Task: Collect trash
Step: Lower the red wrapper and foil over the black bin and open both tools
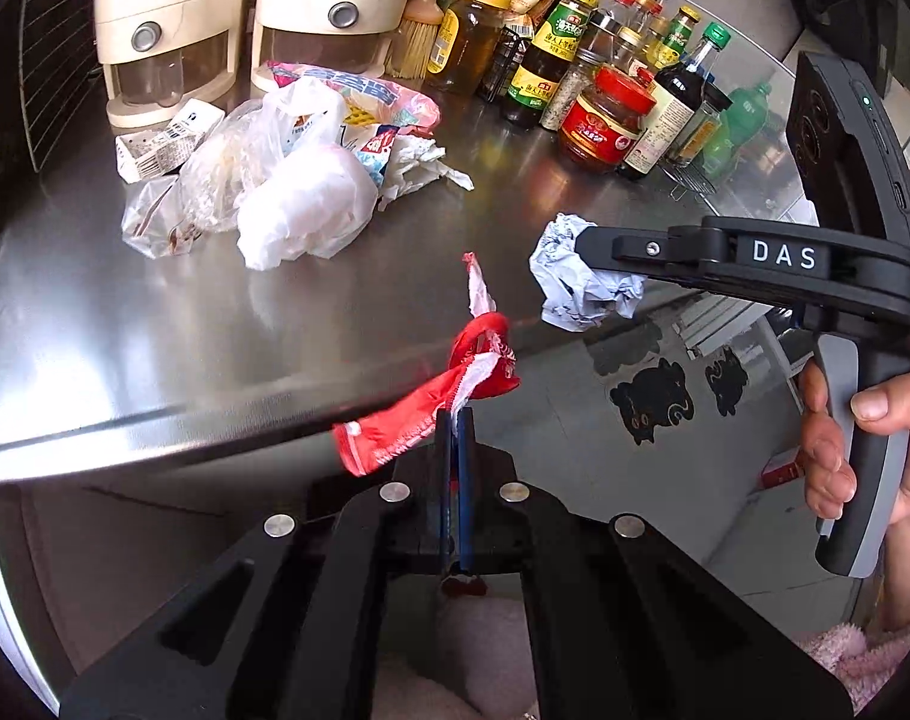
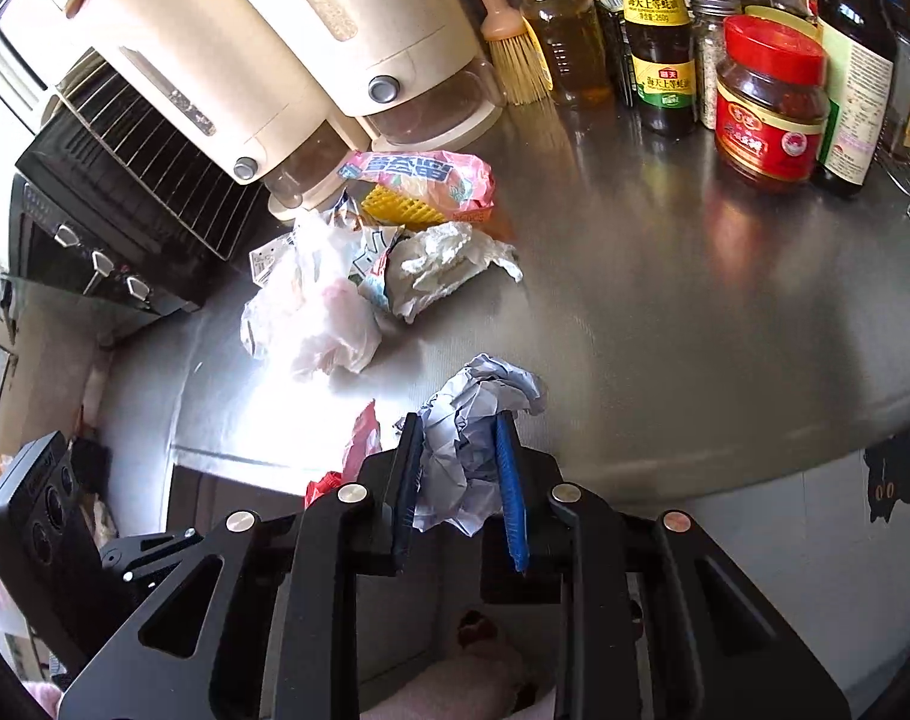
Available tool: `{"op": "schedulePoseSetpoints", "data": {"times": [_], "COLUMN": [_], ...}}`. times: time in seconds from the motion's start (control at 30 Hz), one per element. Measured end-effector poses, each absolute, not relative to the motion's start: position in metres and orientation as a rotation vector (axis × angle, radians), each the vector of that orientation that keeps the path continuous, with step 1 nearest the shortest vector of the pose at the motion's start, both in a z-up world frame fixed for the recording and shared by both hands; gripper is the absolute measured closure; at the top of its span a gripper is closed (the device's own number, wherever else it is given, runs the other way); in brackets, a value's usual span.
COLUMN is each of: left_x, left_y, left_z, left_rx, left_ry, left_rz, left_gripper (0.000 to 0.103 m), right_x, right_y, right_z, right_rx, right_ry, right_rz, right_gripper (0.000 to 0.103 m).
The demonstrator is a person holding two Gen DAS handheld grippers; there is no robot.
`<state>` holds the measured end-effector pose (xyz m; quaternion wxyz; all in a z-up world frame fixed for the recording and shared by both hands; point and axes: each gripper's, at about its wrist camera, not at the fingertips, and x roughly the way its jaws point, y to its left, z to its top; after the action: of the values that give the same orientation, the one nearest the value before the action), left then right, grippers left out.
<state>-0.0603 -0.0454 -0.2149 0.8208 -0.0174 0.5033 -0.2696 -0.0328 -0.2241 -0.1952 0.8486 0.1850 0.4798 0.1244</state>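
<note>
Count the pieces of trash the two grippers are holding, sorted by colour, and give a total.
Red wrapper, in the left gripper: 1
White crumpled paper, in the right gripper: 1
Total held: 2

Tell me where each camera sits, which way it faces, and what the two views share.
Left wrist: on the left claw, facing down over the counter edge; shows its shut fingers on a red wrapper, plus the right claw and hand.
Right wrist: on the right claw, facing down at the counter; its fingers grip a paper ball.
Shared: trash pile, red-lidded jar.
</note>
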Motion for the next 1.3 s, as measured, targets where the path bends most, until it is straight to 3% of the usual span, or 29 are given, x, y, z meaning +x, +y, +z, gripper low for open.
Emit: {"op": "schedulePoseSetpoints", "data": {"times": [0.23, 0.53, 1.03, 1.3], "left_x": [-0.102, -0.116, -0.094, -0.079], "left_y": [-0.030, -0.019, -0.027, -0.034], "left_z": [-0.231, -0.297, -0.425, -0.462], "left_rx": [-0.051, -0.045, -0.071, -0.054], "left_ry": [1.133, 1.290, 1.522, 1.567], "left_rz": [-0.546, -0.464, -0.329, -0.311], "left_gripper": [0.103, 0.103, 0.103, 0.103], "right_x": [-0.087, -0.115, -0.098, -0.072], "right_y": [-0.222, -0.216, -0.189, -0.179], "right_z": [-0.212, -0.290, -0.409, -0.450], "right_rx": [0.357, 0.355, 0.311, 0.328], "right_ry": [1.072, 1.241, 1.394, 1.469], "right_rz": [0.261, 0.234, 0.223, 0.196], "right_gripper": [0.078, 0.078, 0.077, 0.077]}}
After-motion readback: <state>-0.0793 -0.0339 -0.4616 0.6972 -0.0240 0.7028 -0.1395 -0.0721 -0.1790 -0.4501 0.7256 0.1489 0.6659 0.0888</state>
